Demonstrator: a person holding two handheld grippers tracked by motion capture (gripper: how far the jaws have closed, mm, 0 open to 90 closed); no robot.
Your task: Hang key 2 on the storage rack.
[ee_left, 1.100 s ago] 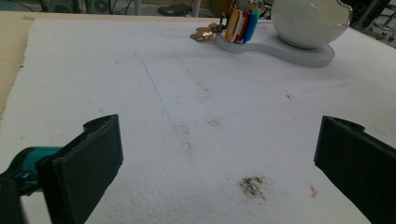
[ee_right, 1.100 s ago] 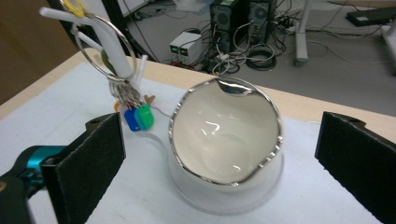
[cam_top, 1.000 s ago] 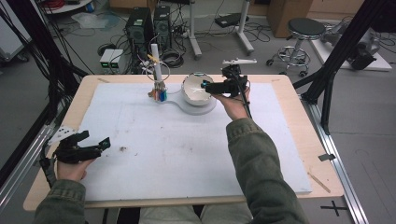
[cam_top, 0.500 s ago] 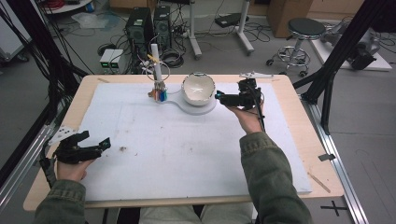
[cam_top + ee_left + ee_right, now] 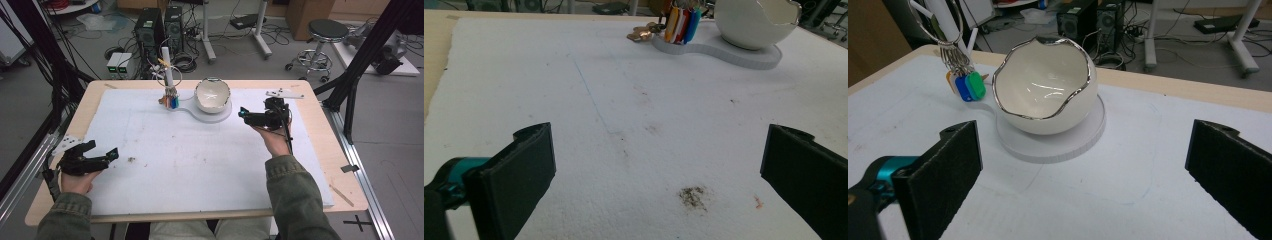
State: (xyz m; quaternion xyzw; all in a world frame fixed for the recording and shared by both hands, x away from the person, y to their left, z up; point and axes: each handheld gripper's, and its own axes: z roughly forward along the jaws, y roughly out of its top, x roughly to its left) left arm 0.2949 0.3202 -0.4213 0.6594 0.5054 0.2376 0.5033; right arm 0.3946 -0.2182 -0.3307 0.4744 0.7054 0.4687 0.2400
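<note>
While the right gripper (image 5: 243, 114) sits with jaws apart beside it, bowl (image 5: 212, 95) upright, opening tipped toward the person, left gripper (image 5: 111, 155) likewise spread, well away.

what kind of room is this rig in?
Most likely a lab or workshop: desktop computer towers and loose cables lie on the floor behind the table, with a rolling stool nearby.
</note>
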